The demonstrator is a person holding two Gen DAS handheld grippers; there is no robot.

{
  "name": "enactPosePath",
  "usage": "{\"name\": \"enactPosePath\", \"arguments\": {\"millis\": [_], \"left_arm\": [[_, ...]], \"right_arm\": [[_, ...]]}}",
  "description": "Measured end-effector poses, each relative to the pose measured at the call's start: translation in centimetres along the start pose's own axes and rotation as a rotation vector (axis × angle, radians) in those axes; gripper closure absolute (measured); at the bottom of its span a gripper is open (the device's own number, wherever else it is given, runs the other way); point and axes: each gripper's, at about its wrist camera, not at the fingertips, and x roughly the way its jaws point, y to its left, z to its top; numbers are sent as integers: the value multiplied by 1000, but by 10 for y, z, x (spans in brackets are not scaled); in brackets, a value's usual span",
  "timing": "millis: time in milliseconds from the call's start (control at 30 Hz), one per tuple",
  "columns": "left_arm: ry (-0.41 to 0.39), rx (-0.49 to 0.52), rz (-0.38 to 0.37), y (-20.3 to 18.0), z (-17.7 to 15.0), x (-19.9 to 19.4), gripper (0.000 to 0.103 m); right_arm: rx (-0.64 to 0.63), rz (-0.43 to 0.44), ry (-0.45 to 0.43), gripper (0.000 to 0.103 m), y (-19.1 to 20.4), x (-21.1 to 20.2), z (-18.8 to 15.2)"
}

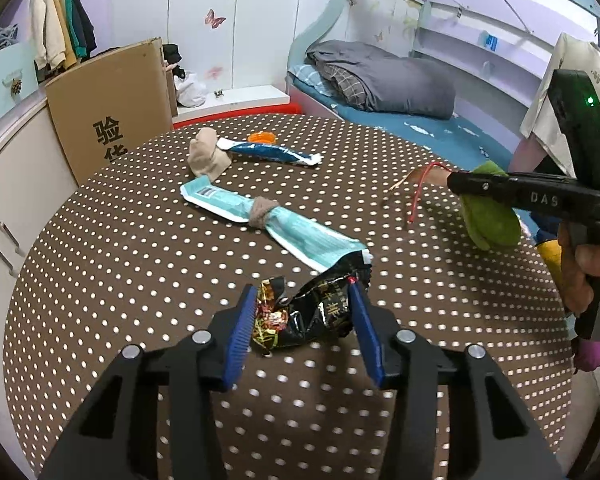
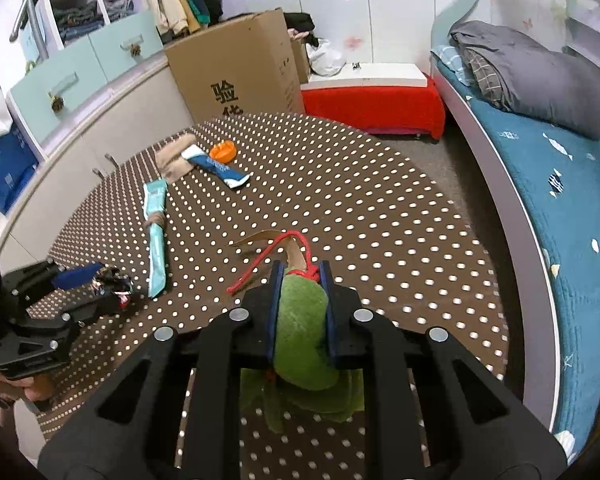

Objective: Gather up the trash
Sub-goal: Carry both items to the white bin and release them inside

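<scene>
Black foil wrapper (image 1: pixel 316 312) lies crumpled between the left gripper's (image 1: pixel 304 336) blue fingers (image 1: pixel 242 332), long axis running 8 to 2 o'clock; both pads touch it, so it looks grasped. The right gripper (image 2: pixel 300 312) is clenched on a green leaf bundle (image 2: pixel 302 332) with red string (image 2: pixel 260 264). The teal wrapper (image 1: pixel 260 220) waits at 12 o'clock on the dotted surface (image 1: pixel 140 280). The bundle's underside is hidden.

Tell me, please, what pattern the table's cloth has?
The tablecloth is brown with white polka dots, clearest in the right wrist view.
</scene>
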Motion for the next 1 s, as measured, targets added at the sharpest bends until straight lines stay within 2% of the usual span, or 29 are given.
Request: {"name": "enactPosePath", "arguments": {"millis": [100,267,433,567,800,1000], "left_arm": [[-21,2,-10,-12,4,-10,58],[-70,-8,-66,-42,33,-23,58],[-102,-12,-146,-86,72,-19,58],[-95,-14,-207,-125,97,-3,58],[6,43,-328,-216,127,46,58],[126,125,-375,-292,126,95,57]], "right_arm": [[19,10,-24,86,-9,-15,1],[64,30,-81,86,-30,-48,3],[116,23,-151,86,-58,-83,5],[185,-13,-216,86,-98,-117,5],[362,-120,-242,86,-186,-139,-19],[551,-165,-153,86,-265,-112,-63]]}}
